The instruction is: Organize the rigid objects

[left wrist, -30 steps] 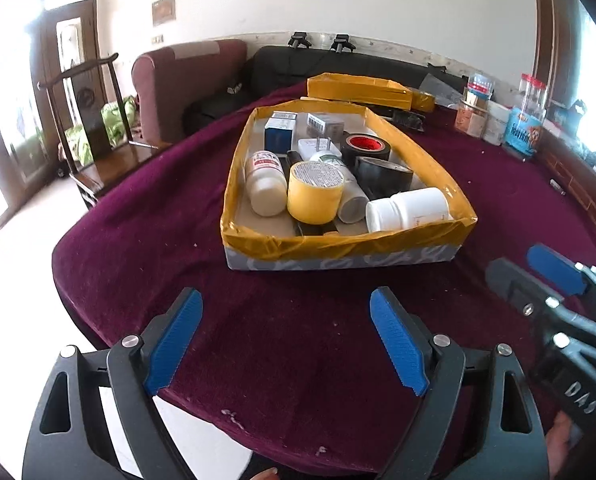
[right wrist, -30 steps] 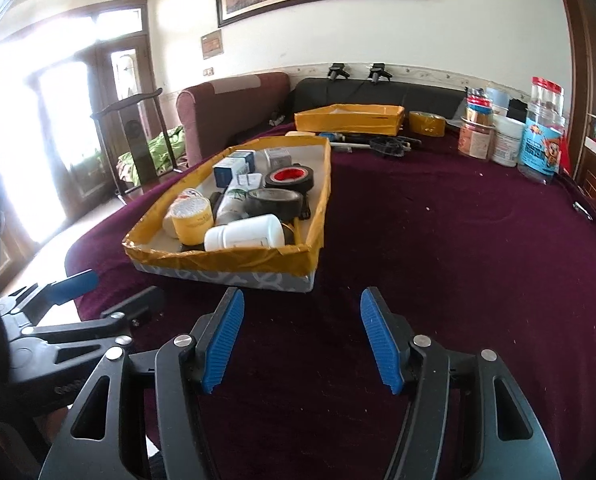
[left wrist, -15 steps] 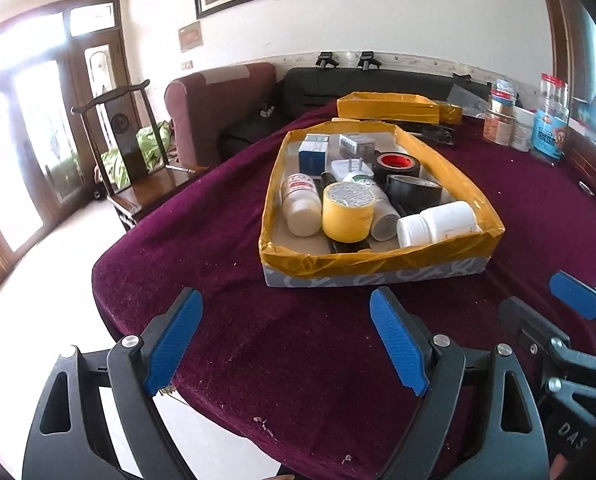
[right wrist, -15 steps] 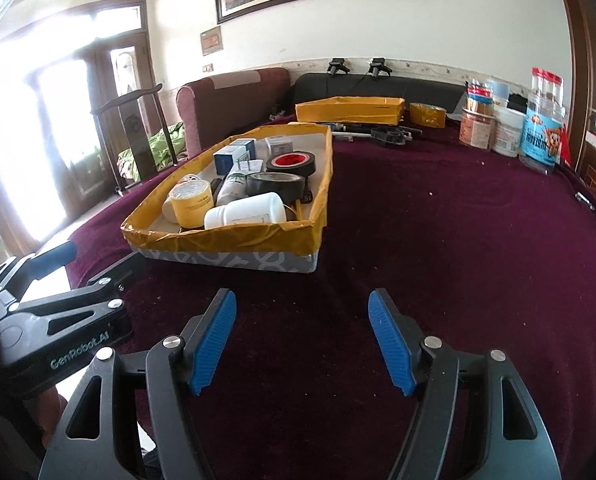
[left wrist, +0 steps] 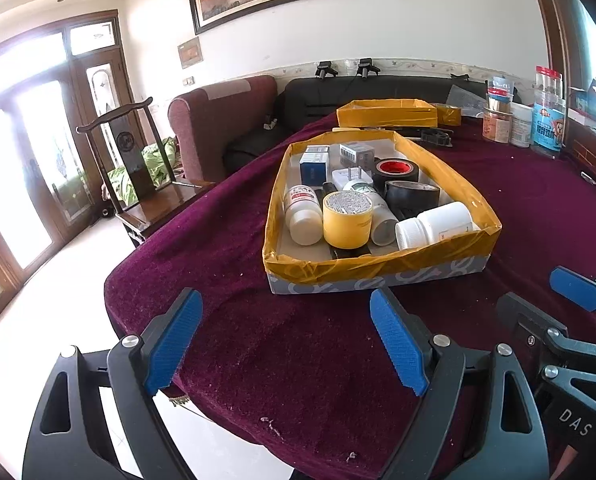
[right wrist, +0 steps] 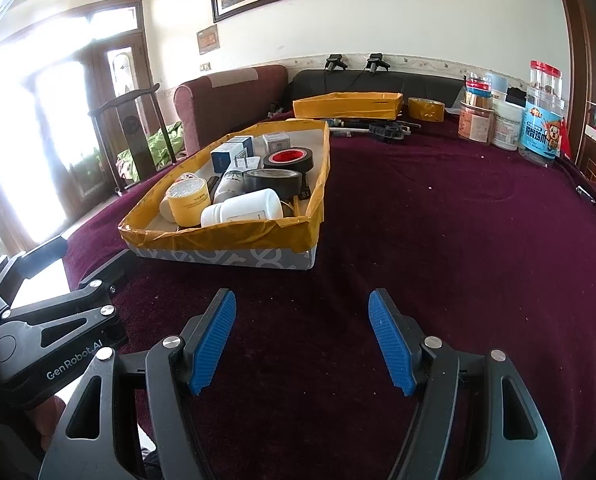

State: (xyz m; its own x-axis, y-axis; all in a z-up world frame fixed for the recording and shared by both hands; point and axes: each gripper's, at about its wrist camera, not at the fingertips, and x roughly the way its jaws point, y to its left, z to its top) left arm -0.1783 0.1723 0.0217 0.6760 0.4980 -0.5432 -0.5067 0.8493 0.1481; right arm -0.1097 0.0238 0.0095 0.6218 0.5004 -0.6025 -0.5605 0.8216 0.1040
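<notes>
Both wrist views low, forward — sharing tray [left wrist: 377, 270]

Right gripper [right wrist: 301, 340] opened wider; left gripper [left wrist: 286, 340] tilted upward, nothing held.

A yellow-taped grey patterned tray [left wrist: 377, 276] sits on maroon cloth [left wrist: 317, 360], holding a yellow tape roll [left wrist: 347, 220].

yellow-taped tray [left wrist: 377, 270] on the table holds tape rolls [left wrist: 347, 219], bottles [left wrist: 437, 226], boxes [left wrist: 314, 164].
</notes>
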